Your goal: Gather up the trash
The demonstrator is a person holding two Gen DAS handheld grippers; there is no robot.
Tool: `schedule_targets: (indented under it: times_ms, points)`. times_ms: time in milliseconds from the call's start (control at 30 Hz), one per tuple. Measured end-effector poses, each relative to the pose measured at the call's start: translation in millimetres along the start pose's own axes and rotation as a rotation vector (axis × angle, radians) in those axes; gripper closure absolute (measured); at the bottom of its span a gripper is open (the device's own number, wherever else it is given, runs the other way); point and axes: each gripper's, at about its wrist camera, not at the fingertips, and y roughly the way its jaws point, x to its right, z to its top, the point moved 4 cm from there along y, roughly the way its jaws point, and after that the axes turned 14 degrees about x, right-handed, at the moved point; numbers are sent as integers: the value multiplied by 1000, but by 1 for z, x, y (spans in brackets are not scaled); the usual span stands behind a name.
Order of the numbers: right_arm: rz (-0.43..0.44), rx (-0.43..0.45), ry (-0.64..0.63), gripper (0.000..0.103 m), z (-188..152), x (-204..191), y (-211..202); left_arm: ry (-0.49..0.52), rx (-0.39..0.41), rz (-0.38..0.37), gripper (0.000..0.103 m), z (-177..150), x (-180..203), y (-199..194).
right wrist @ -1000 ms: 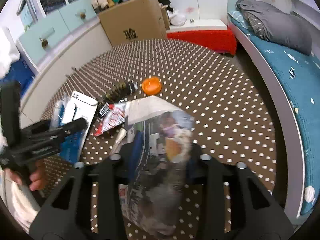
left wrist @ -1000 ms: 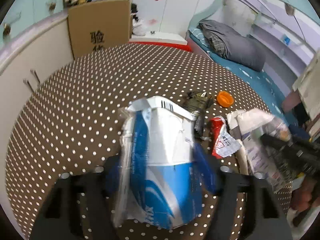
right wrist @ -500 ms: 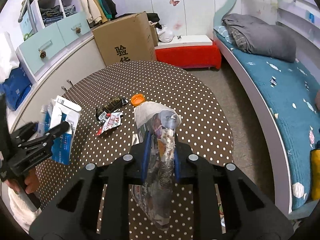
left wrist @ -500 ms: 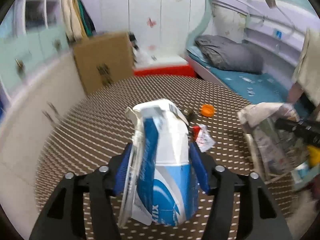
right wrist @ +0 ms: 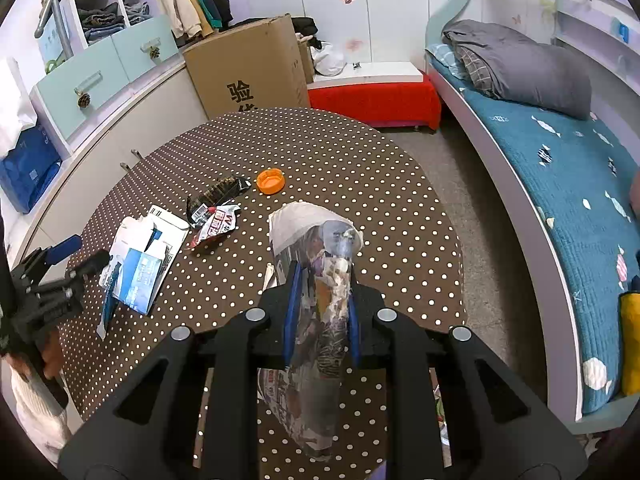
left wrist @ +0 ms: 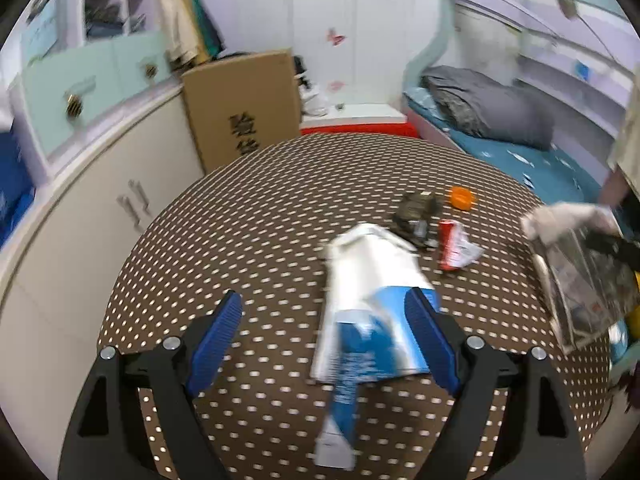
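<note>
A round table (right wrist: 344,148) under a brown cloth with white dots fills a small bedroom, with pale cabinets at its nine o'clock side and a bed (right wrist: 568,184) with a teal cover at three o'clock.

Nearest in the right wrist view, the right gripper (right wrist: 320,300) is clamped on a clear plastic bag (right wrist: 320,320), its blue-padded jaws pressed against the bag's sides. The bag hangs upright and is stuffed with crumpled printed paper and scraps, and a white paper wad (right wrist: 304,220) pokes out of its mouth at twelve o'clock.

In the left wrist view, the left gripper (left wrist: 328,332) stands with its jaws spread wide. A torn blue and white carton (left wrist: 372,312) lies between them, up against the right-hand blue pad; motion blur makes it hard to say whether it rests flat on the cloth or is touching that pad. The right wrist view shows the same carton lying on the table at nine o'clock, ripped open, with nothing visible inside it.

Farther on, at about eleven o'clock from the bag, a red and white wrapper (right wrist: 218,224) lies just beside the carton's far end. A dark crumpled wrapper (right wrist: 216,196) touches it, and an orange bottle cap (right wrist: 271,181) sits near that, open side up.

Beyond the table's far edge stand a tall cardboard box (right wrist: 252,68) and a red bench (right wrist: 376,100). A grey blanket (right wrist: 520,64) is heaped at the head of the bed.
</note>
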Motion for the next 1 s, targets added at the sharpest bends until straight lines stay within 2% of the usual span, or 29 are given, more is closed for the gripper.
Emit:
schedule_targets:
  times_ms: [200,300,333,367,433,467,500,600,667,1000]
  points:
    - [-12,-13,2,83,-2,1,6,-76,-126,1,21,-22,-19,10]
    - [-14,-15,7,83,-3,1,6,-101,-123,-54,22,-35,-15,-3]
    - [-13,-16,7,83,-3,1,6,-86,-144,-71,26,-42,-10,-6]
    - [-13,-17,4,83,-4,0,6,-72,-161,-69,32,-48,-8,-5]
    - [-19,-20,8,83,-4,1,7,-42,-165,-24,59,-57,-5,-3]
    - [-16,-20,16,83,-4,2,6,-18,-144,7,81,-58,-4,-3]
    - [-14,-19,20,83,-4,2,5,-22,-145,18,90,-58,-5,-4]
    - [-2,-8,48,84,-4,5,-4,-54,-149,-28,93,-54,-3,-10]
    - [1,5,55,84,-3,7,-13,-17,-118,-6,93,-50,1,-20]
    - [-25,100,56,85,3,27,-67,23,-42,-54,93,-21,39,-48]
